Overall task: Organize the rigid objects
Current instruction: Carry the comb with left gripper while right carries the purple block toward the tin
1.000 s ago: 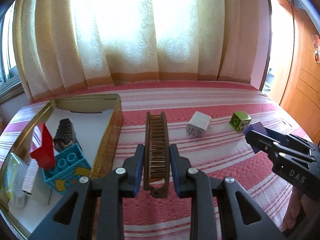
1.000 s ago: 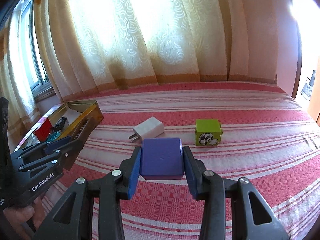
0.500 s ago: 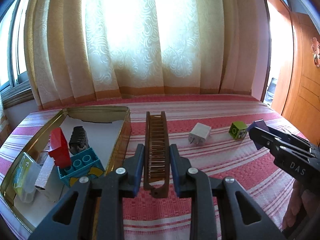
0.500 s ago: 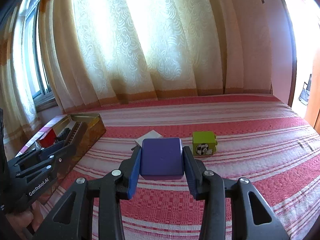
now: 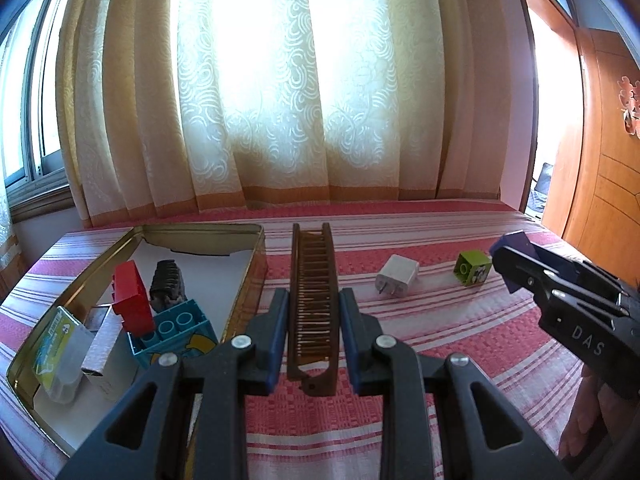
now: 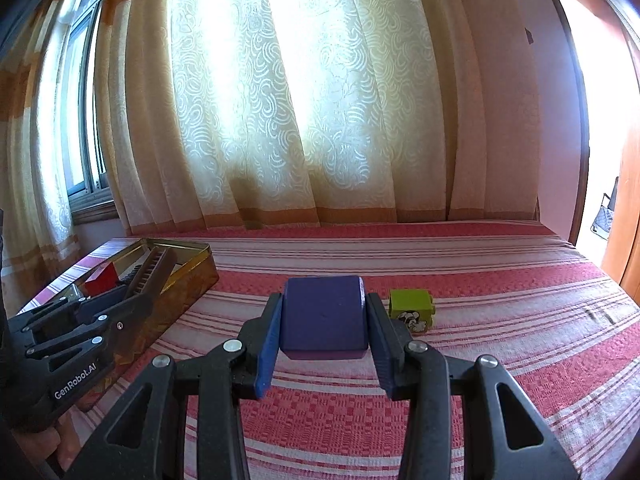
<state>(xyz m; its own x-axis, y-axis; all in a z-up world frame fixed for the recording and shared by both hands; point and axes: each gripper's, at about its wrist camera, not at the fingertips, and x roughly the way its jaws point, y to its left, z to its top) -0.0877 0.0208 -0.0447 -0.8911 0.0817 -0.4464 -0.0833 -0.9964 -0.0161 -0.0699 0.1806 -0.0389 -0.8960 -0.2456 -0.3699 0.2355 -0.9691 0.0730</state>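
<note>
My left gripper (image 5: 313,312) is shut on a long brown comb (image 5: 312,280) and holds it above the red striped cloth, just right of the gold tin (image 5: 256,256). The tin holds a red brick (image 5: 130,300), a blue brick (image 5: 176,330), a dark object (image 5: 167,282) and small packets. My right gripper (image 6: 323,316) is shut on a purple block (image 6: 323,316) held above the cloth. A white plug adapter (image 5: 398,275) and a green cube (image 5: 473,268) lie on the cloth; the cube also shows in the right wrist view (image 6: 412,309).
A pale curtain (image 5: 280,100) hangs behind the cloth's far edge. A window (image 6: 86,140) is at the left and a wooden door (image 5: 600,160) at the right. In the right wrist view the left gripper (image 6: 132,292) sits over the tin (image 6: 192,276).
Both grippers have risen and tilted up, so more curtain shows. The right gripper's purple block now hides the white adapter in its own view. Both grips are unchanged.
</note>
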